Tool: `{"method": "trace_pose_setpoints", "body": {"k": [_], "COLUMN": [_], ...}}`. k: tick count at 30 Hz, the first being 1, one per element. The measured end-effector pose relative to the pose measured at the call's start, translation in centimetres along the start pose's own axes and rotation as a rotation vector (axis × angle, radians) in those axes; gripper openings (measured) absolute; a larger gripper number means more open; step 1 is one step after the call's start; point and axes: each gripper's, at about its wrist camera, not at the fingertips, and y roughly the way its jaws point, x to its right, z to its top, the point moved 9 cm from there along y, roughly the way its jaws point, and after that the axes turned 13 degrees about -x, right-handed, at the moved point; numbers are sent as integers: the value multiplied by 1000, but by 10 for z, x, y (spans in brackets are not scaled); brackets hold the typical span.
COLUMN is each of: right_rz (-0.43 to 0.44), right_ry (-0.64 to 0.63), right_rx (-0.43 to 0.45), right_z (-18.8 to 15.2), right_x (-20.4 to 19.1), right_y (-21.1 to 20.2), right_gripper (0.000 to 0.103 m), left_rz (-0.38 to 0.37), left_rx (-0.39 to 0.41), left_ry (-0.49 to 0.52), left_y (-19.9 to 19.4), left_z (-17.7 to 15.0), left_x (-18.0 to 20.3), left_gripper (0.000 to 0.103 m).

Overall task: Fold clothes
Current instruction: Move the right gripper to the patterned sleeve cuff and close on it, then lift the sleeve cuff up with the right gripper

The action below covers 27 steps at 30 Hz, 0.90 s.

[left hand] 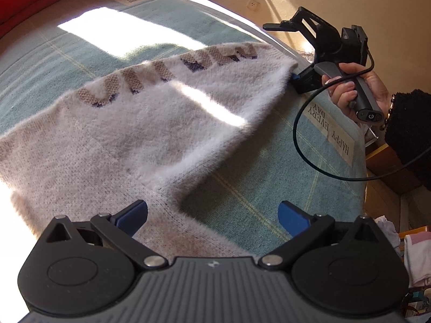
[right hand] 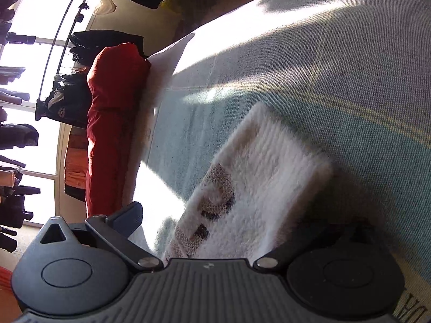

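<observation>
Teal bedspread [left hand: 242, 188]; sweater [left hand: 121, 140] hiding right gripper [left hand: 296, 76] tips.

A pale label [left hand: 332, 132] reading "HAPPY EVERY DAY" is lying near the bed cover's [left hand: 269, 183] right edge; the sweater's [left hand: 134, 123] knitted letters are staying unreadable.
</observation>
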Motion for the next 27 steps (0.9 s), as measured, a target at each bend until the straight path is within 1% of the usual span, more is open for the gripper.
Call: {"method": "trace_pose_setpoints", "body": {"k": [9, 10, 11, 12, 14, 15, 17, 18, 19, 20, 27], "right_rz": [-42, -46, -51, -66, -97, -113, -144, -160, -176, -192, -302], "right_ry": [-61, -67, -74, -80, -91, -97, -108, -113, -119, -124, -163], "right_rx": [-21, -23, -25, -23, -19, -17, -13, -11, -9, -7, 7], "right_z": [6, 7, 8, 7, 5, 5, 3, 2, 2, 1, -4], "right_x": [-3, -4, -4, -4, -2, -2, 0, 0, 1, 2, 6], "right_y": [13, 15, 16, 16, 15, 15, 14, 13, 13, 12, 8], "right_gripper": [103, 101, 93, 87, 67, 61, 41, 35, 22, 16, 15], "left_rz": [12, 13, 14, 14, 18, 20, 24, 26, 28, 28, 59], "left_rx": [6, 6, 6, 7, 12, 14, 19, 19, 19, 18, 19], "left_ry": [-24, -27, -29, -31, -33, -34, -39, -45, -51, -57, -54], "left_y": [-1, -2, -3, -4, -5, -5, -6, -6, -6, -6, -14], "left_z": [-4, -5, -6, -7, -8, -9, -11, -12, -13, -15, -27], "left_x": [-5, -5, -6, -6, -6, -6, -7, -7, -8, -8, -3], "left_gripper": [102, 102, 102, 102, 102, 102, 102, 102, 102, 102, 102]}}
